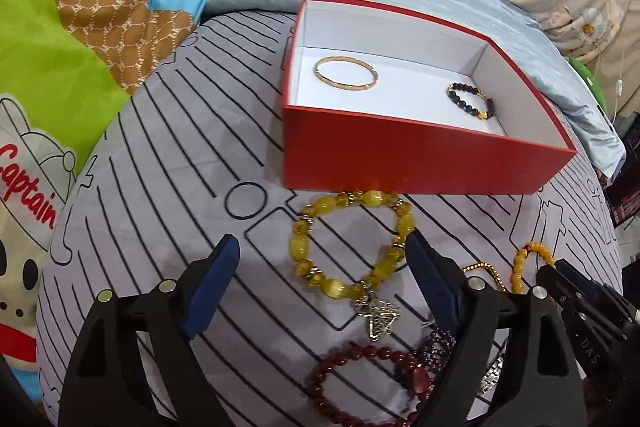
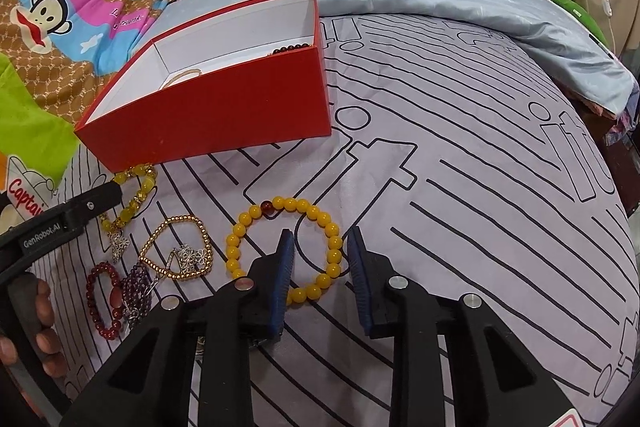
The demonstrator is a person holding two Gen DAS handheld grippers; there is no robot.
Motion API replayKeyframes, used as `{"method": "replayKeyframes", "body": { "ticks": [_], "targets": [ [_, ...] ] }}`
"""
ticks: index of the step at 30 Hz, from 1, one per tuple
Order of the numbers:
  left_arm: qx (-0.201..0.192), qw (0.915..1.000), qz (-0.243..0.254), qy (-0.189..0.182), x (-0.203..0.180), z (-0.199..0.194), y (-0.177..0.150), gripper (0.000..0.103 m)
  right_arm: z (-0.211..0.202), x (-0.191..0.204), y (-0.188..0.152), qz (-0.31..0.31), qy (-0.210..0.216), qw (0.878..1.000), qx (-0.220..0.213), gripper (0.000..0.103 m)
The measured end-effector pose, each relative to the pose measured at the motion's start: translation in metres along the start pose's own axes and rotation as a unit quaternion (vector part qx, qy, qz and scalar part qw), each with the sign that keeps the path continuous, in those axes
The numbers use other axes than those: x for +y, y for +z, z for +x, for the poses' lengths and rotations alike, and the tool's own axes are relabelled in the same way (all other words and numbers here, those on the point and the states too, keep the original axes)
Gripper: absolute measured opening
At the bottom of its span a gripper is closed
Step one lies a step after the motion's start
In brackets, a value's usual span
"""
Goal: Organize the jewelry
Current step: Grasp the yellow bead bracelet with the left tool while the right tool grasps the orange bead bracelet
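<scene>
Right, nearest in, the right gripper (image 2: 320, 263) is angled down at the bed (image 2: 480, 155), its jaws narrowly apart and straddling the right side of the yellow bead bracelet (image 2: 332, 259). The beads sit between the pads without being pinched, so nothing is held; a squeeze looks like the next move. Over on the left, the left gripper (image 1: 320, 275) has its jaws spread wide, empty, either side of the chunky yellow bracelet (image 1: 304, 251), wide because those stones are bulky. Beside it lie the dark red bead bracelet (image 1: 360, 367) and a gold chain bracelet (image 2: 176, 251), waiting loose. Further back sits the red box (image 1: 400, 155), open-topped, with a gold bangle (image 1: 346, 73) and a black bead bracelet (image 1: 470, 101) lying well apart inside.
</scene>
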State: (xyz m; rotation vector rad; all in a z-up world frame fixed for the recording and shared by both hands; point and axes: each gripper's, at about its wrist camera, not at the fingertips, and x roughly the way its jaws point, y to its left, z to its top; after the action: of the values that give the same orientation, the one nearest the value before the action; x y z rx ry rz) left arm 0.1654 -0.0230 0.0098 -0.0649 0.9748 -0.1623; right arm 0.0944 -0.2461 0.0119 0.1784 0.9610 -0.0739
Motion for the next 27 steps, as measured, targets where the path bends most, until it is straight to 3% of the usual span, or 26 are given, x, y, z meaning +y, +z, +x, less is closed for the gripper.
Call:
{"method": "replayKeyframes", "body": {
  "ticks": [3, 8, 13, 15, 18, 20, 22, 24, 27],
  "targets": [
    [0.006, 0.9999, 0.006, 0.012, -0.005, 0.007, 0.000, 0.081, 0.000, 0.001, 0.001, -0.002, 0.000, 1.000, 0.001, 0.026],
    [0.004, 0.9999, -0.012, 0.009, 0.006, 0.008, 0.003, 0.066, 0.000, 0.001, 0.001, -0.003, 0.002, 1.000, 0.000, 0.026],
    [0.001, 0.9994, -0.034, 0.000, 0.022, 0.006, 0.004, 0.066, 0.001, 0.002, 0.001, -0.007, 0.001, 1.000, -0.001, 0.026],
    [0.001, 0.9997, -0.018, 0.017, 0.019, 0.010, 0.003, 0.060, 0.002, 0.004, 0.001, -0.008, -0.001, 1.000, -0.001, 0.026],
    [-0.006, 0.9996, 0.001, 0.027, 0.013, 0.010, 0.002, 0.045, 0.002, 0.006, 0.002, -0.012, -0.005, 1.000, -0.002, 0.026],
    [-0.008, 0.9998, 0.005, 0.018, 0.011, 0.010, 0.002, 0.021, 0.003, 0.008, 0.002, -0.018, -0.012, 1.000, -0.003, 0.024],
    [-0.005, 0.9999, 0.008, 0.009, 0.011, 0.010, 0.003, 0.009, 0.004, 0.011, 0.002, -0.024, -0.020, 0.999, -0.005, 0.015],
    [-0.004, 0.9999, 0.009, 0.003, 0.010, 0.008, 0.002, 0.009, 0.004, 0.011, 0.002, -0.024, -0.017, 1.000, -0.005, 0.007],
    [-0.005, 1.0000, 0.005, -0.006, 0.009, 0.000, -0.001, 0.009, 0.003, 0.011, 0.002, -0.026, -0.019, 0.999, -0.003, 0.007]
  ]
}}
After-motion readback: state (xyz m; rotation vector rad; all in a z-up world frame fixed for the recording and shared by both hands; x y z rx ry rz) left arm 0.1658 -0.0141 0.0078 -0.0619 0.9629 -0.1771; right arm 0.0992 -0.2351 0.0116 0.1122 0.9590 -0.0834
